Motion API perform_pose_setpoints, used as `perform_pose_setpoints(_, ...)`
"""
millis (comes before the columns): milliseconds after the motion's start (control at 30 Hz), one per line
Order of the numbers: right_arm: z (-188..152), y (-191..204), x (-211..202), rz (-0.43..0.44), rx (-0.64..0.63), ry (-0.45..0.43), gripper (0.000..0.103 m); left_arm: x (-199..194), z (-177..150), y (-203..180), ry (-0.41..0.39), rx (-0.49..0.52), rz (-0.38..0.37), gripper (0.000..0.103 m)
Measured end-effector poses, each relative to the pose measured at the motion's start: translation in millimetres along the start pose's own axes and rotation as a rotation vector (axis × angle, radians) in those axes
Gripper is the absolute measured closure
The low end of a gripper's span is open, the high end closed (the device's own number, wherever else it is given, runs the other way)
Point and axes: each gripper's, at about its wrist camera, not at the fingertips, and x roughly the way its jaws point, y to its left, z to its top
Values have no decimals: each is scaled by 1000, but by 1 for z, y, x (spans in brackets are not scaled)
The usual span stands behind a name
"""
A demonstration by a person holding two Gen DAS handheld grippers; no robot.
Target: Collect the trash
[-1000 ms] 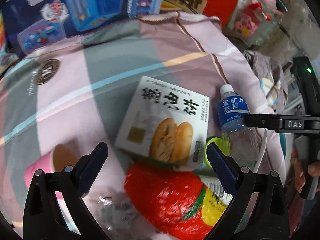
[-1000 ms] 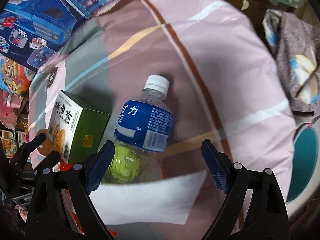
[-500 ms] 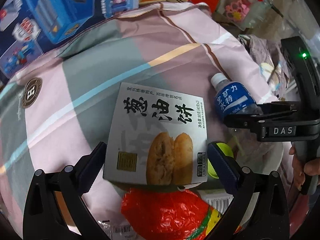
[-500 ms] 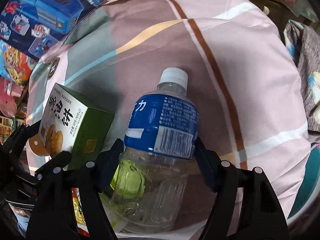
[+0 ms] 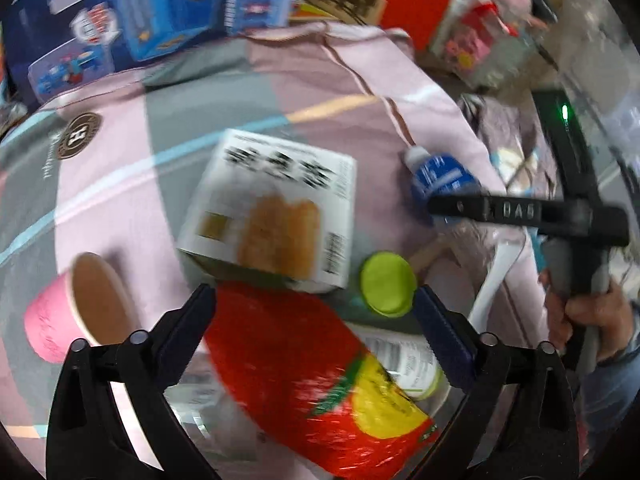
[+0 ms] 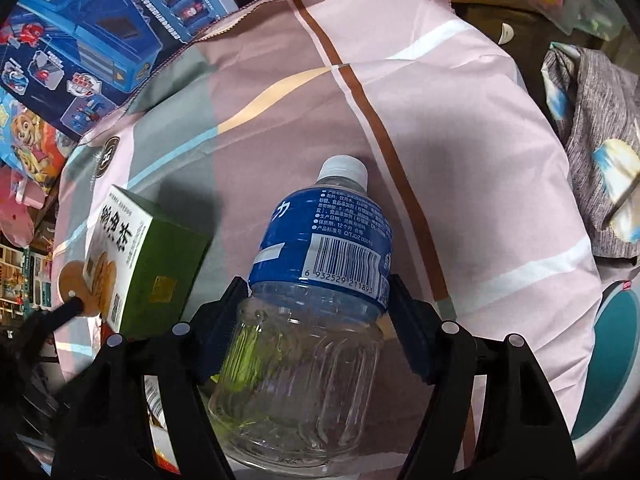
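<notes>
Right grab made: bottle now clamped, box backed away from.

Left gripper (image 5: 314, 306) wide and holding nothing, pulled back from the pastry box (image 5: 276, 212) since half a second ago, now hovering over the red snack bag (image 5: 304, 376) at near centre. Right gripper (image 6: 316, 312), gaping a second ago, now closed on the water bottle (image 6: 316, 280), pads just under the blue label; first piece of trash secured. Counted, left to right on the striped cloth (image 6: 460, 160): one pink cup (image 5: 72, 308), one box, one red bag, one green lid (image 5: 386, 288), one bottle.
</notes>
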Motion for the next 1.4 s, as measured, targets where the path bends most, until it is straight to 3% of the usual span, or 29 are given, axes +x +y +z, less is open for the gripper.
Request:
perform_pose_setpoints(33,-1,0,-1,1,0,-1,35,6,-1,-6,11,12,11,19)
perform_pose_setpoints(133,-5,-4,-5,10,5,-8,35,24,0,-10,37,5,20,30)
perform_pose_setpoints(267,-6,-11,-7,20,14,-18,35,39,19,-3,17,-46,41,30)
perform_pose_setpoints(467,-4,-29,-3,39,42,-30,35,43,49,-10,-31,-39,69,30)
perform_pose_setpoints(500,-4,-31,-2,40,43,-32,35,45,52,-13,-35,-30,79,46)
perform_pose_setpoints(533,-3,-34,-1,38,46,-37,35,48,54,-15,-26,-23,82,78)
perform_pose_setpoints(567,-3,-36,-1,34,47,-45,35,53,56,-17,-3,-27,62,90)
perform_pose_setpoints(633,-3,-39,-2,34,49,-64,36,58,55,-21,0,-23,74,98)
perform_pose_setpoints(800,1,-54,-20,70,86,-127,36,43,60,-33,-32,-14,37,100)
perform_pose_setpoints(933,2,-67,-42,87,119,-183,36,11,73,-52,-105,27,-14,100)
perform_pose_setpoints(1167,-12,-85,-79,86,140,-240,36,-36,85,-76,-166,48,-156,100)
perform_pose_setpoints(1400,-51,-114,-116,80,178,-280,36,-52,59,-139,-133,159,-181,99)
